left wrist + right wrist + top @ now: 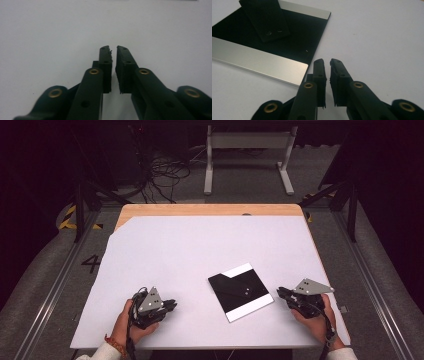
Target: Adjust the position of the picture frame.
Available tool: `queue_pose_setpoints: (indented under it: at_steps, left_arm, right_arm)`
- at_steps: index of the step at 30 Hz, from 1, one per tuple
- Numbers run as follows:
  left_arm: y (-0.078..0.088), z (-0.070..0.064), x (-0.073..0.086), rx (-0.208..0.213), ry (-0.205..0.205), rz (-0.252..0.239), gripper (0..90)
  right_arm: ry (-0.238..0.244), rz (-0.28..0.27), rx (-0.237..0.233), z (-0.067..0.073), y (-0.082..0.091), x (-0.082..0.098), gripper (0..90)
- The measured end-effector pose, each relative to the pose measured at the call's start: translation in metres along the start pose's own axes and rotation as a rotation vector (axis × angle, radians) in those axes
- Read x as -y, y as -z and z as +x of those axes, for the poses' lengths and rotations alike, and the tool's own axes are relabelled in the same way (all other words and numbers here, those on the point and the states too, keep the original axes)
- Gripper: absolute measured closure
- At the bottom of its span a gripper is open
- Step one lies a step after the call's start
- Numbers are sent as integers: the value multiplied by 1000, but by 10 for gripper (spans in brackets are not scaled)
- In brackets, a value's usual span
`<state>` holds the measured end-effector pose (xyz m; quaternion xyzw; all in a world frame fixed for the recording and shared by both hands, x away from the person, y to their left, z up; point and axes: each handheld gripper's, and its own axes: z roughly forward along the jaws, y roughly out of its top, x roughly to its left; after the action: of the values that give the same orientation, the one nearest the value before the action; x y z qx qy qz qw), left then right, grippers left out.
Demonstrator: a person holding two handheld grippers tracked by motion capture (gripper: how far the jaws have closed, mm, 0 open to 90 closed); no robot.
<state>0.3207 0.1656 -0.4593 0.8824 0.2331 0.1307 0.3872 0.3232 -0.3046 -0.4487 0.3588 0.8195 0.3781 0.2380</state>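
A flat black square plate (241, 291) with silver strips along two edges lies on the white table sheet (200, 250), near the front and right of centre. In the right gripper view the plate (262, 47) carries a black tab (265, 20) with two small rivets. My right gripper (280, 293) rests just right of the plate, and its jaws (326, 61) are shut with nothing between them, close to the plate's corner. My left gripper (171, 306) sits at the front left, pointing toward the plate. Its jaws (113, 47) are shut over bare white sheet.
A strip of wooden tabletop (210, 209) shows past the far edge of the sheet. On the floor beyond stand a white frame (247, 155) and a tangle of cables (165, 172). Dark stand legs (85, 195) flank the table on both sides.
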Motion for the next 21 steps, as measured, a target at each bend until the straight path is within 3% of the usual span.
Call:
queue_pose_setpoints:
  at_steps: [9,21]
  left_arm:
    - [-22,-4,-15,44,-20,38,896]
    - [-49,-10,-38,100,-44,38,894]
  right_arm:
    - [3,47,-42,5,-9,-1,878]
    - [-28,64,-75,4,-14,-1,884]
